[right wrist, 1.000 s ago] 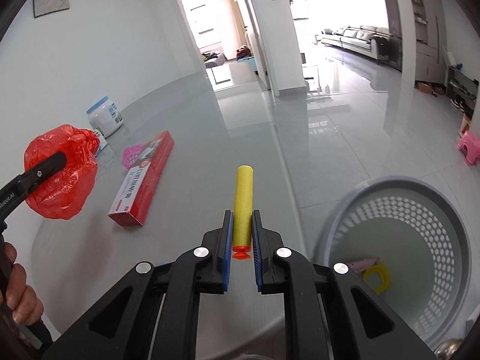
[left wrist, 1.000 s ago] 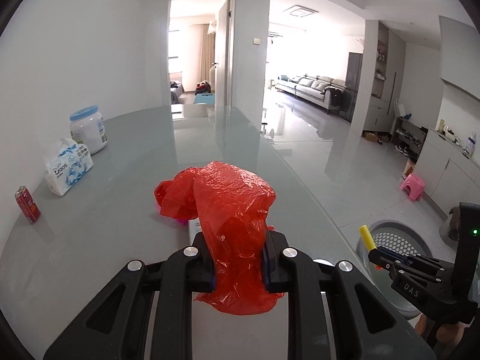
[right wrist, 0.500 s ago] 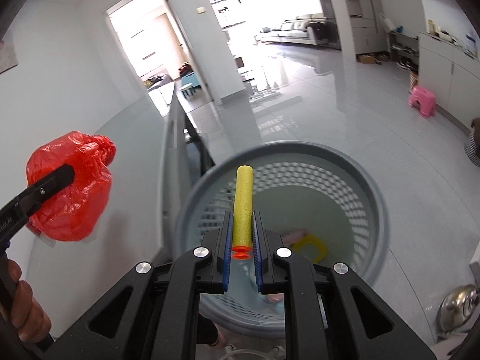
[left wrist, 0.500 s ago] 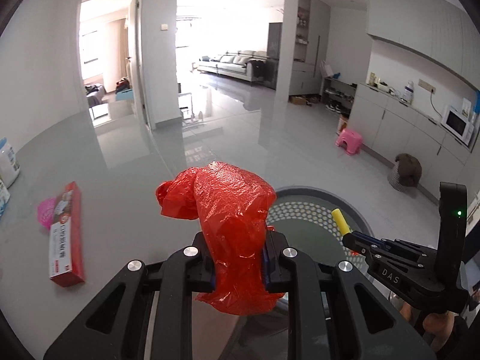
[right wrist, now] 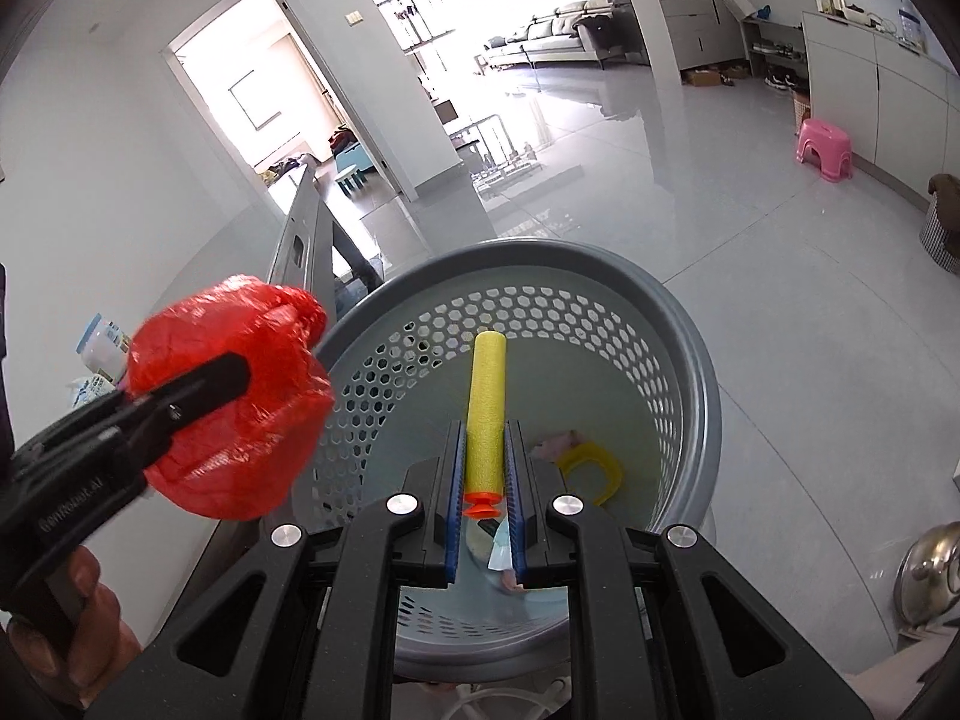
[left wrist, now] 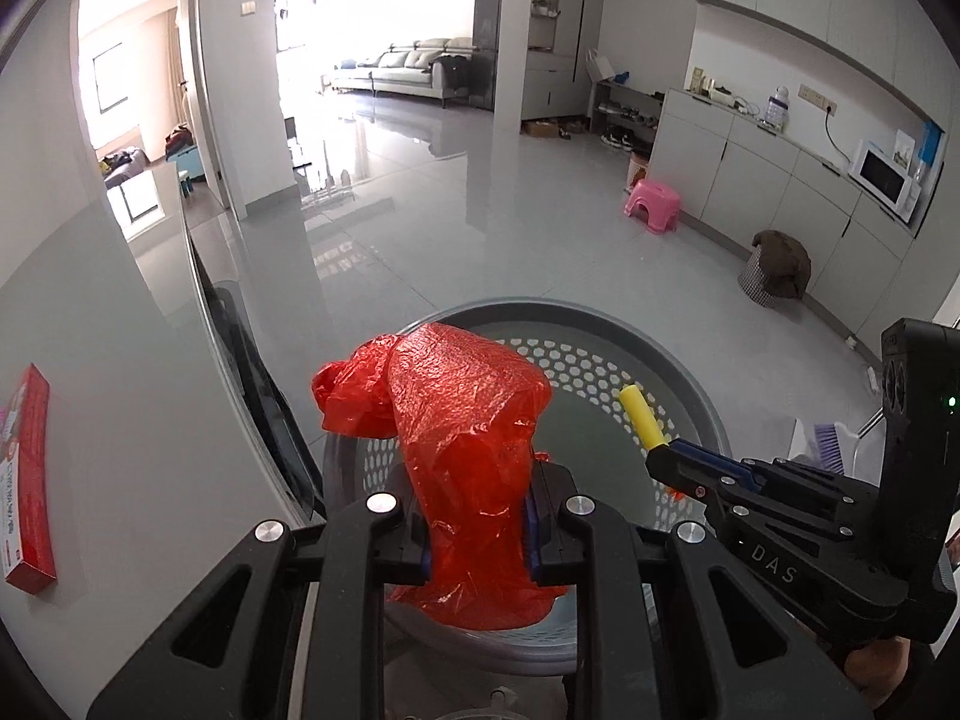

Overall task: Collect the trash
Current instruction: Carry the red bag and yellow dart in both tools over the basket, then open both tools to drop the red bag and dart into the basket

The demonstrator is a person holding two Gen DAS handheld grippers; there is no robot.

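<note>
Glossy grey floor tiles run from a table edge back to a bright living room with a sofa. Left gripper (left wrist: 477,531) pinches a crumpled red plastic bag (left wrist: 462,450); the bag bulges above the jaws and hangs below them, over the near-left rim of the basket. Right gripper (right wrist: 485,468) is pressed tight on a yellow foam dart (right wrist: 486,402) with an orange tip, held upright between blue pads, over the basket's open mouth. Grey perforated basket (right wrist: 690,372) stands on the floor just beside the table; inside lie a yellow ring-shaped piece (right wrist: 591,468) and a pale pink scrap (right wrist: 555,441). Right gripper's body, seen from the left camera, bears the letters "DAS"; the writing on the left gripper's body, seen from the right camera, is too blurred to read. Red box (left wrist: 27,480) lies on the table (left wrist: 120,330) at the left, its print too small to read. Pink stool (left wrist: 653,206) stands well apart, near white cabinets carrying a microwave (left wrist: 882,180).
</note>
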